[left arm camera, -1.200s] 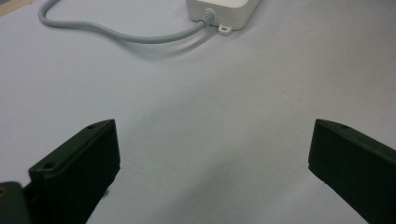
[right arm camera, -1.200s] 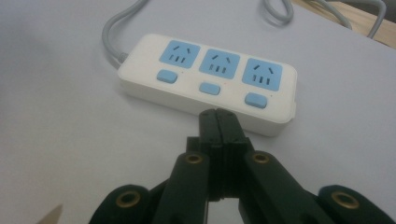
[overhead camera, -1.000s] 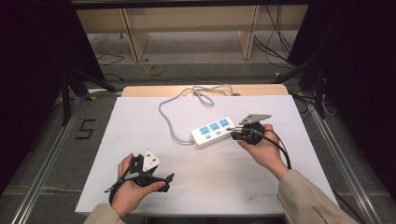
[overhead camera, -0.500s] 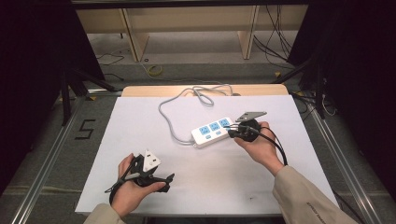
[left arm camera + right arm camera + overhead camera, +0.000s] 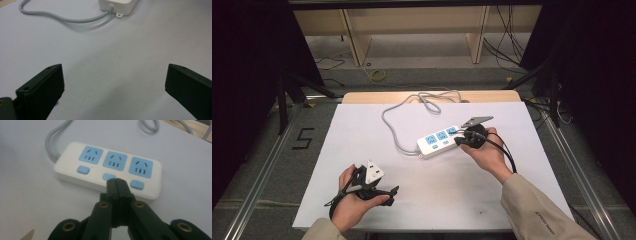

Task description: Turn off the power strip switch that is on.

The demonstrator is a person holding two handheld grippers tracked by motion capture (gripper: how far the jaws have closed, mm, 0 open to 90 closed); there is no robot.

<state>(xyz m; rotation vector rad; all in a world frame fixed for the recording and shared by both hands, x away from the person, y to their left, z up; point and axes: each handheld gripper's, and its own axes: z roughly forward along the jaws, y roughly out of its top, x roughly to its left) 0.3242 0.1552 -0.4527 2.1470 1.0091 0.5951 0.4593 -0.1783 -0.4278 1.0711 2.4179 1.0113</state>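
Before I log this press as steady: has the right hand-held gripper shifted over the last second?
No real shift: in the high view the right hand-held gripper stays at the same end of the power strip, jaws shut.

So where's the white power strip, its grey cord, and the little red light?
power strip (image 5: 70, 167), right gripper view, white top beside left socket
grey cord (image 5: 388, 131), high view, curved middle stretch
red light (image 5: 119, 173), right gripper view, glowing dot
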